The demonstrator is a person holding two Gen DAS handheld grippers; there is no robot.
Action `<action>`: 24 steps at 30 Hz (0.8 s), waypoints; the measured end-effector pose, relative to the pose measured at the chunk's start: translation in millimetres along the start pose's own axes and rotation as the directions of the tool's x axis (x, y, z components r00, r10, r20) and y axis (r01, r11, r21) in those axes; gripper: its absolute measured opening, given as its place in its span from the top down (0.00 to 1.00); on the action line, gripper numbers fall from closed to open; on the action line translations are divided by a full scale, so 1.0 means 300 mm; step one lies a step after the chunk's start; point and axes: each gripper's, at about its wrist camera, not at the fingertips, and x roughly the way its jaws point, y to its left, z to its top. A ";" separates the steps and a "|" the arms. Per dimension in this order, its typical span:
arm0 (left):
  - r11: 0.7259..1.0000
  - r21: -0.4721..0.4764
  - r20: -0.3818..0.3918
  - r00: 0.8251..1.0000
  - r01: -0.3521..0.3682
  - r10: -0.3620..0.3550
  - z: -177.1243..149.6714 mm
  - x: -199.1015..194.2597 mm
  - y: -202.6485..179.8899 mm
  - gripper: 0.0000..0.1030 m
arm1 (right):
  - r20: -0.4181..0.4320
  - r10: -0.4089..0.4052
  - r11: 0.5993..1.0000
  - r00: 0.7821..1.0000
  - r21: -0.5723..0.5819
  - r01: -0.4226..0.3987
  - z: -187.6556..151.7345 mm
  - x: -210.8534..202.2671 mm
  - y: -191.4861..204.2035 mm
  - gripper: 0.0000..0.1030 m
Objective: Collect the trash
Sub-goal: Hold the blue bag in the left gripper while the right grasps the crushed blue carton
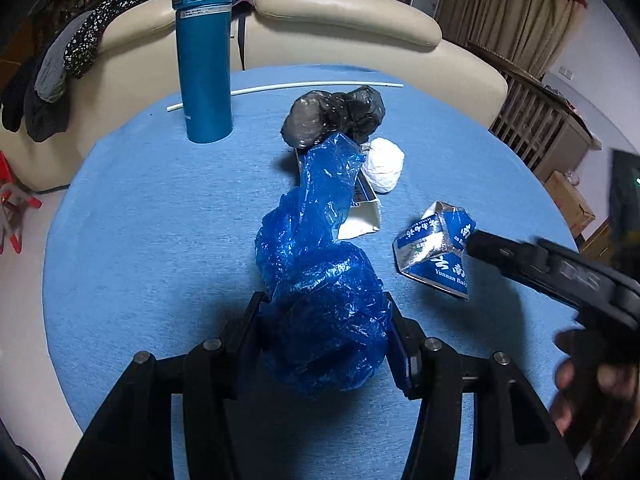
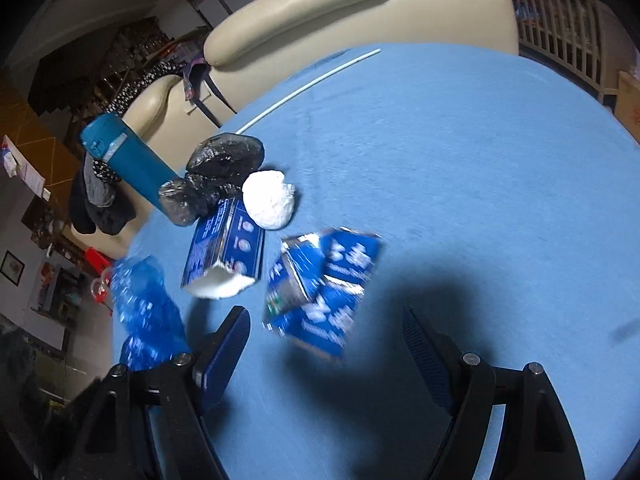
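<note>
- Our left gripper (image 1: 326,332) clamps the blue plastic bag (image 1: 320,280).
- Our right gripper (image 2: 324,344) stands open, near the crumpled blue carton (image 2: 320,288) on the table (image 2: 480,160).

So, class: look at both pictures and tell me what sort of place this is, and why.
Most likely a living room at home: a cream sofa behind a round table with a blue cloth, clothes draped over the sofa arm, and curtains.
</note>
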 end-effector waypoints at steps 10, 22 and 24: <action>1.000 -0.009 -0.008 1.000 0.016 -0.016 0.002 0.016 0.025 0.45 | -0.018 -0.051 0.998 0.999 0.020 0.052 0.059 0.151 0.039 0.18; 1.000 -0.023 -0.016 1.000 0.013 -0.013 0.000 0.025 0.034 0.45 | 0.030 -0.039 0.996 0.999 -0.083 0.042 0.065 0.122 0.106 0.54; 1.000 -0.024 -0.017 1.000 0.015 -0.016 -0.003 0.025 0.030 0.45 | 0.008 -0.036 0.995 0.999 -0.093 0.036 0.072 0.126 0.108 0.54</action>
